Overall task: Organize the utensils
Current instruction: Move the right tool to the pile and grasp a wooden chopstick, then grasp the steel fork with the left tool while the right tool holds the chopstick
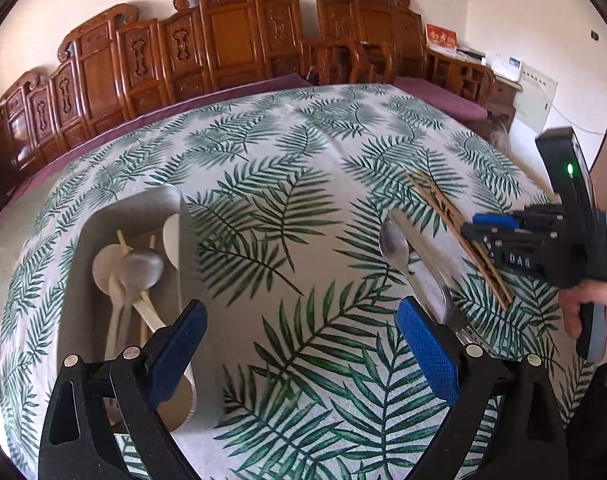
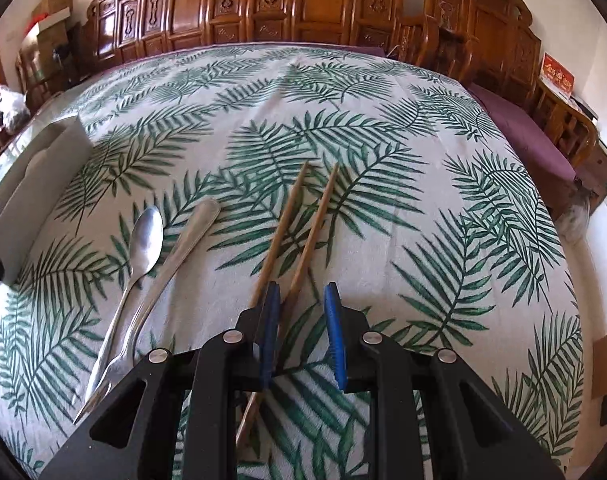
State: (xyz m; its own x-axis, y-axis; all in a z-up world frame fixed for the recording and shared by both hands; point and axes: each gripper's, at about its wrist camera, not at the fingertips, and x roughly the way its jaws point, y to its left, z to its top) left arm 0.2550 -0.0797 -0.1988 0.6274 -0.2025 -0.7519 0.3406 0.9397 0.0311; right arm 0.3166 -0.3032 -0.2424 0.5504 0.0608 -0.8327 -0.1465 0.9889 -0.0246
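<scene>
Left wrist view: left gripper [image 1: 299, 344], black-framed with blue ribbed pads, spread wide over the leaf-printed white-and-green tablecloth [image 1: 287, 168], nothing between the fingers. Grey rectangular metal tray [image 1: 171, 200] at 9 o'clock of the gripper, loaded with pale spoons and light wooden chopsticks [image 1: 123, 272] (several overlapping, exact count unclear). Loose silver metal spoon [image 1: 393, 246] at 1 o'clock, bowl pointing away; silver metal fork [image 1: 449, 300] just beside it, tines near the right-hand pad. Pair of brown wooden chopsticks [image 1: 459, 236] further toward 2 o'clock, crossed by the right gripper [image 1: 475, 226], itself held in a person's hand [image 1: 595, 316] at 3 o'clock.

Right wrist view: right gripper [image 2: 301, 308] narrowed to a small gap, lowered over the brown wooden chopsticks [image 2: 299, 236]; one stick seen passing between the pads, the other lying against the outside of the left-hand pad; pads not visibly pressing on either (contact cannot be told). Silver spoon [image 2: 145, 240] and fork [image 2: 183, 240] at 10 o'clock, side by side. Tray edge [image 2: 35, 168] at 9 o'clock. Carved reddish-brown wooden furniture [image 2: 287, 4] at 12 o'clock, behind the table.
</scene>
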